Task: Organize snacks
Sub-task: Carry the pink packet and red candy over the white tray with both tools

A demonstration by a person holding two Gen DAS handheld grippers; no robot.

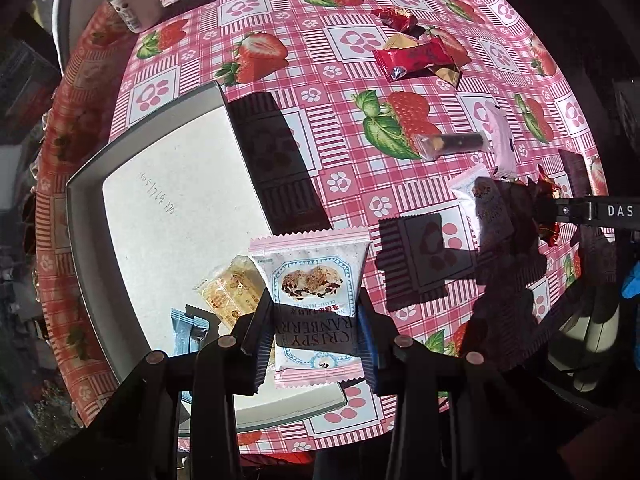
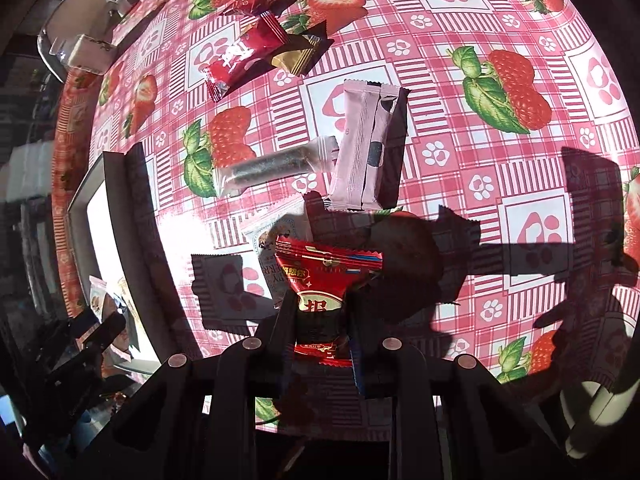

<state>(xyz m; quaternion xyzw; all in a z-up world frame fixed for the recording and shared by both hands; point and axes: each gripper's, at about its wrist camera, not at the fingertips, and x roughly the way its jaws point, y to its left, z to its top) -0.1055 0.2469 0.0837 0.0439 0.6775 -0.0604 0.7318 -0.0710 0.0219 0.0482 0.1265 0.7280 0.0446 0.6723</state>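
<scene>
so far only a little was sorted. at the left, the grey tray (image 1: 86, 216) held a yellow packet (image 1: 230, 290) and a blue packet (image 1: 188, 330). the left gripper (image 1: 316, 320) was clamped on a cranberry crisp packet (image 1: 314, 276) held above the tray's near edge, seemingly next to go in. further right, the right gripper (image 2: 320, 320) pinched a red packet (image 2: 326, 274) clear of the strawberry tablecloth (image 2: 460, 20). still loose on the cloth were a clear-wrapped dark stick (image 2: 268, 166), a pink packet (image 2: 360, 144), another white crisp packet (image 2: 272, 240) and a cluster of red and gold sweets (image 2: 260, 44), so most of the job looked undone.
</scene>
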